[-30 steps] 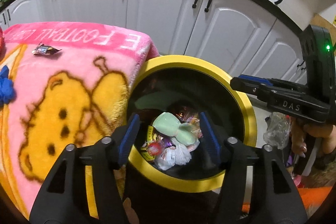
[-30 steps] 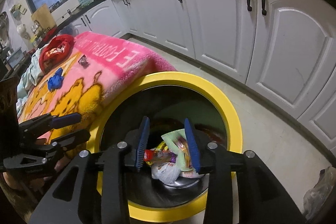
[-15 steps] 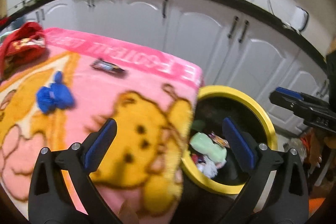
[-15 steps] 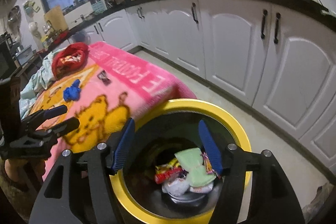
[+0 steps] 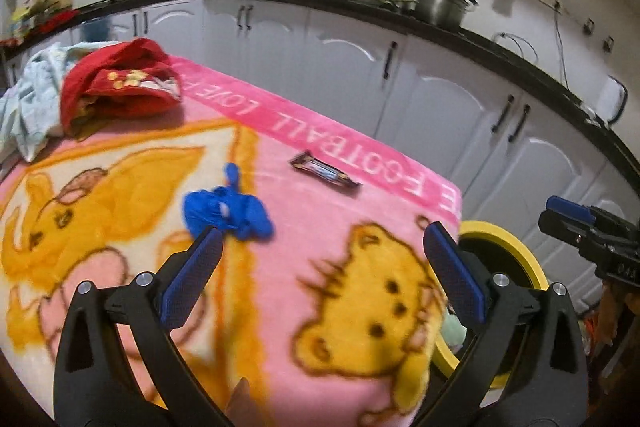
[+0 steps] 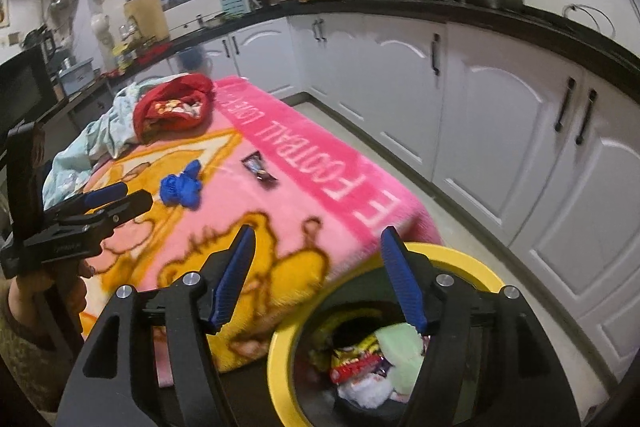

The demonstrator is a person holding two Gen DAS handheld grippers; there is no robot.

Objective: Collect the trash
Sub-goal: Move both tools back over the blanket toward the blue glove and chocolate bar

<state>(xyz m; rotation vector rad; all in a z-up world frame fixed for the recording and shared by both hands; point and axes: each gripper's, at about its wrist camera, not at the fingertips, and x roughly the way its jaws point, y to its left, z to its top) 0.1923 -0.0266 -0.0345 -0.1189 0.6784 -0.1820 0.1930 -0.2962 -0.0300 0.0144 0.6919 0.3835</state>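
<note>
Pink bear-print blanket (image 5: 328, 251), yellow-rimmed bin (image 6: 452, 259), blurry, perhaps blue glove (image 5: 224, 213)

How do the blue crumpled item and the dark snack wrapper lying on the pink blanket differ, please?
The blue crumpled item is bright blue and bunched into a lump; the dark snack wrapper is dark brown, long and lying flat. The wrapper sits nearer the blanket's pink lettered border, the blue item further in. Both rest loose on the pink blanket, untouched.
</note>
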